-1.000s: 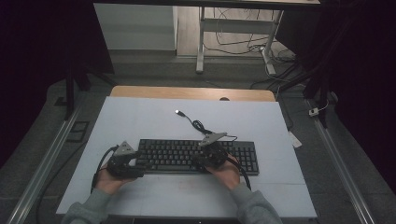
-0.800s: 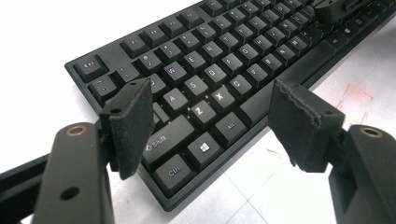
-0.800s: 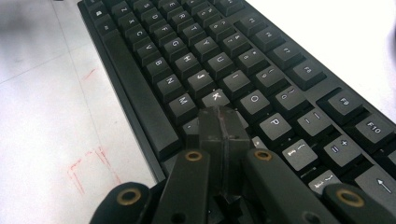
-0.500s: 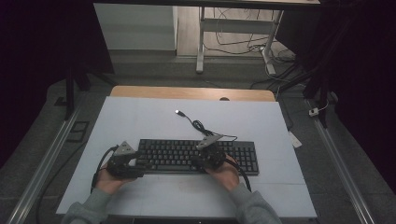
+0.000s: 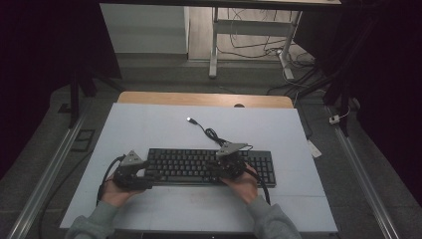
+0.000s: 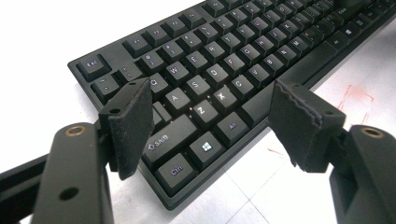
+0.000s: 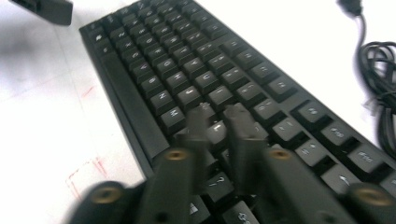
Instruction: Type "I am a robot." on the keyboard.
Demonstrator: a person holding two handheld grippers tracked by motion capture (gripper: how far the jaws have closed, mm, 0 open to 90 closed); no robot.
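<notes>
Keyboard [image 5: 209,166] is lying along the near half of the table [image 5: 149,124], open surface showing behind and in front. Left gripper [image 6: 210,116] is hovering wide over the left end; Esc, Shift, Ctrl, Alt reading clearly. Right gripper [image 7: 222,119] is sitting over the right-hand keys, jaws just opening, gap narrow, nothing between. USB cable [image 5: 209,132] is trailing toward the far edge.

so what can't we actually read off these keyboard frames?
- Right gripper, right gripper view: motion-blurred; contact with the keyboard unclear.
- Keyboard's far end, left gripper view: cut off by the top edge.
- Key legends, high view: too small.
- Cable, right gripper view: runs off the right edge.
</notes>
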